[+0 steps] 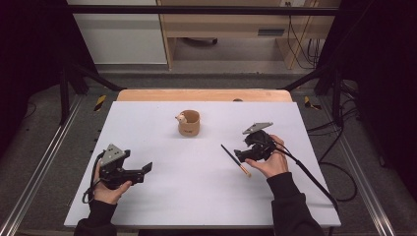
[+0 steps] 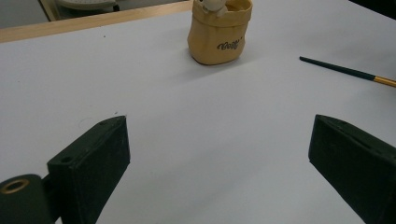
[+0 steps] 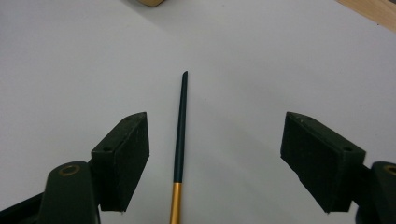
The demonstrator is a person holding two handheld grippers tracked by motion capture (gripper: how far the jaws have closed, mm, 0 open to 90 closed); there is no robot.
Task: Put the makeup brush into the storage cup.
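Straddling the paintbrush [image 3: 181, 135] untouched, right gripper [image 3: 215, 154] fingers apart; left gripper [image 2: 219, 158] fingers wide over bare table [image 1: 162, 196].

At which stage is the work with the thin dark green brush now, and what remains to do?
Nothing looks finished: the thin dark green brush with a gold ferrule lies flat on the white table. In hand: the right gripper straddles it, jaws open, not touching. The left gripper waits open. Left: probably gripping and lifting, perhaps toward the tan cup-shaped holder.
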